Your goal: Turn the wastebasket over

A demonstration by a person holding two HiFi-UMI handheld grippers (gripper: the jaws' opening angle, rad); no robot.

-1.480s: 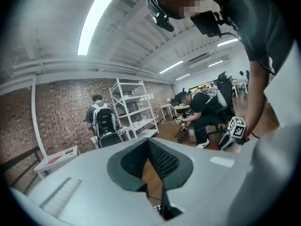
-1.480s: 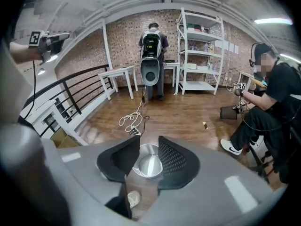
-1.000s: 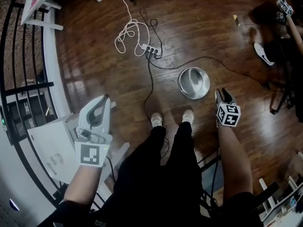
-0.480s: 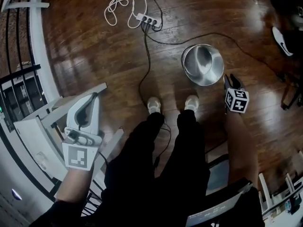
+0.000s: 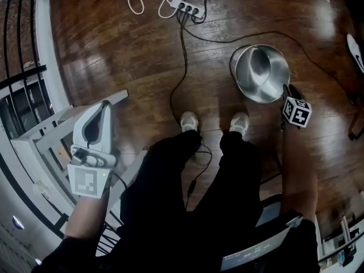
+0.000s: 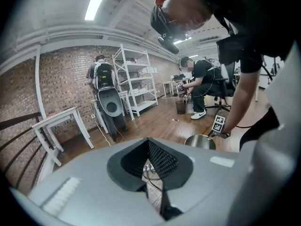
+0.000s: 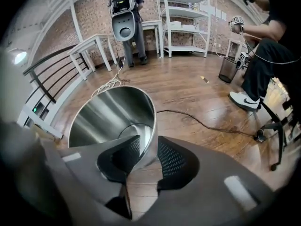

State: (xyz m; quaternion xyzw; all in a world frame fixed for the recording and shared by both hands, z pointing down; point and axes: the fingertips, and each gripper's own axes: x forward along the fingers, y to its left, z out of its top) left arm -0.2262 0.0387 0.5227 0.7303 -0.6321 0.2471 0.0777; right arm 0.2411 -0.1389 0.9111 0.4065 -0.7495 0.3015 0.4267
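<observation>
1. The wastebasket (image 5: 261,73) – a shiny steel pail – stands upright on the wooden floor (image 5: 114,56), mouth up, just ahead of the person's right shoe (image 5: 239,123).
2. The right gripper (image 5: 286,90) points steeply down at the near-right edge of the pail. In the right gripper view its jaws are spread and straddle the rim: one pad sits inside the wastebasket (image 7: 108,117), the other outside, with the thin wall running between them. The pads do not visibly squeeze the wall.
3. The left gripper (image 5: 105,104) hovers well apart from the pail, on the far side of the person's legs, over a white frame (image 5: 51,135) beside the dark railing. Its jaws are spread too, with nothing between them – only floor shows through the gap in the left gripper view (image 6: 153,164).
4. A black cord (image 5: 184,56) runs from a power strip (image 5: 185,7) at the top of the head view down past the left shoe (image 5: 189,121). A second cord curves round the far side of the pail.
</observation>
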